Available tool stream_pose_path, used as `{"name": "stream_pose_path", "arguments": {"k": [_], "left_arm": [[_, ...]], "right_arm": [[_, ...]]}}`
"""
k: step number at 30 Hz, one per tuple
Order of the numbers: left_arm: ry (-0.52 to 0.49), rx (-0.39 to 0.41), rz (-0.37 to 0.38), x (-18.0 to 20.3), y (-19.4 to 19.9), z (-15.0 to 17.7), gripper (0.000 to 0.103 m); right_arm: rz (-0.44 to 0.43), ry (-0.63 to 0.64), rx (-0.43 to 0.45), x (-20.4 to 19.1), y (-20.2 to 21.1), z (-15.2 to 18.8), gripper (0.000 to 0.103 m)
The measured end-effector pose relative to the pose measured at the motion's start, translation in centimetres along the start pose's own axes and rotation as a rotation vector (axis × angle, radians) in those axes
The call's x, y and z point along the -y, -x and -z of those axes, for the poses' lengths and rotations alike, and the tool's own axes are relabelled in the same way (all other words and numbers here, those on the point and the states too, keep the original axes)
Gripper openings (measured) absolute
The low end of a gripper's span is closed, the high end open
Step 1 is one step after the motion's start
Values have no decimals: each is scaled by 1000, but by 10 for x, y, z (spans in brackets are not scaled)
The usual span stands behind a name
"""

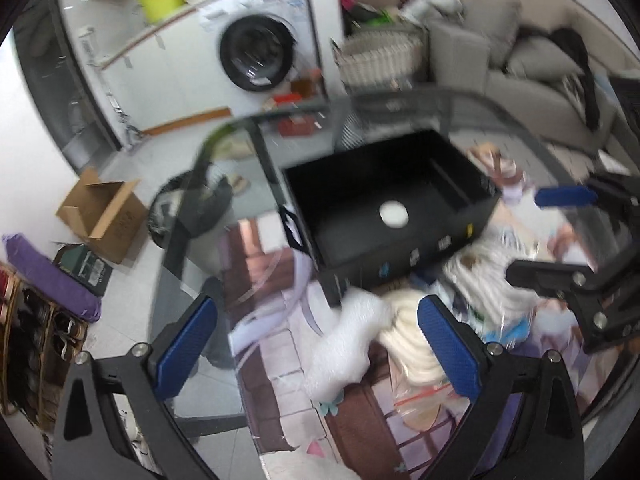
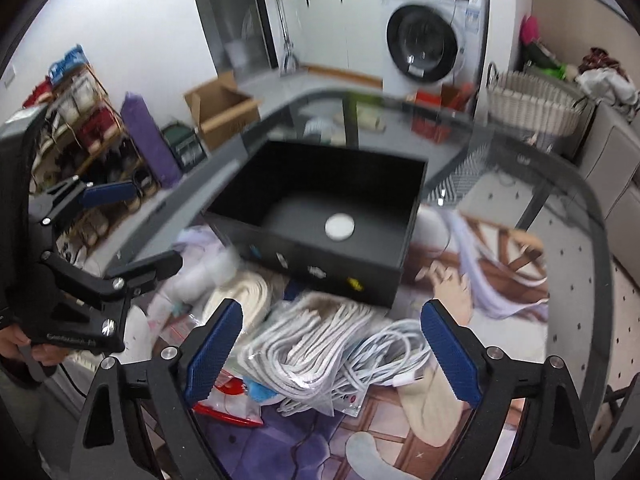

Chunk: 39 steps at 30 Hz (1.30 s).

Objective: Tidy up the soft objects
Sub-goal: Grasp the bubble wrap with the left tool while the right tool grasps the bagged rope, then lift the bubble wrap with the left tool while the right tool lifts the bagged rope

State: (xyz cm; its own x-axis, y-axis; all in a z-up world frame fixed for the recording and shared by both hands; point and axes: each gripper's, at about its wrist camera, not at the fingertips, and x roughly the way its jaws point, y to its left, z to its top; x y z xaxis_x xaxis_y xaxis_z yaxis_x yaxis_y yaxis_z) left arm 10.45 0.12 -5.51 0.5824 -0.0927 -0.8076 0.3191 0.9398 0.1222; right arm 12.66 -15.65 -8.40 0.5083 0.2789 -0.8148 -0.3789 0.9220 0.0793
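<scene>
An open black box (image 1: 384, 200) (image 2: 320, 216) stands on the glass table with one white round pad (image 1: 394, 215) (image 2: 339, 227) inside. In front of it lies a pile of soft items: a white fluffy piece (image 1: 348, 344), a cream coiled rope bundle (image 1: 408, 344) (image 2: 244, 296), and bagged white cord coils (image 2: 316, 352). My left gripper (image 1: 316, 352) is open above the fluffy piece. My right gripper (image 2: 332, 348) is open above the cord coils. Each gripper also shows in the other view: the right one (image 1: 560, 232) and the left one (image 2: 120, 232), both open.
A printed mat (image 2: 480, 280) covers part of the glass table (image 2: 560, 216). Around the table are a washing machine (image 1: 256, 52), a wicker basket (image 2: 532, 108), a cardboard box (image 1: 104, 216), a shoe rack (image 2: 80, 128) and a grey sofa (image 1: 532, 76).
</scene>
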Motion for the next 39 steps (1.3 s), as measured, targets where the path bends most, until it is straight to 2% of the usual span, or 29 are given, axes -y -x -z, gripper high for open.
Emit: {"name": "stream_pose_path", "arguments": {"k": [2,5,12,16,18,20,22,24,28,34,39], "left_arm": [[-59,-63,42,4,-12,4,100],[-97,-91,25,10,-19,10,101],[-78,-146,44,12,-34,15,101],[-79,-176,50,11,-44,20,101],[-80,-180,47,11,-47,21,101],[-62,-192,70,8,-50,21,94],[-34,-225,128,3,-53,22,55],[-26,-248,150,1,-55,22,35],[-46,-247,138,9,-49,25,33],[-33,-207,184,10,-30,21,33],[-21,-180,180,3,-23,18,33]], "right_arm": [[2,6,-36,0,-15,2,92],[4,25,-81,0,-32,4,92],[-7,36,-140,-3,-52,20,92],[-42,22,-184,-5,-56,30,86],[-35,39,-173,-7,-55,34,81],[-42,42,-162,-9,-53,37,70],[-47,45,-150,-8,-49,40,59],[-48,54,-144,-7,-45,40,51],[-75,74,-129,-6,-33,41,42],[-97,130,-87,-19,-13,45,41],[-104,139,-75,-22,-6,47,40]]}}
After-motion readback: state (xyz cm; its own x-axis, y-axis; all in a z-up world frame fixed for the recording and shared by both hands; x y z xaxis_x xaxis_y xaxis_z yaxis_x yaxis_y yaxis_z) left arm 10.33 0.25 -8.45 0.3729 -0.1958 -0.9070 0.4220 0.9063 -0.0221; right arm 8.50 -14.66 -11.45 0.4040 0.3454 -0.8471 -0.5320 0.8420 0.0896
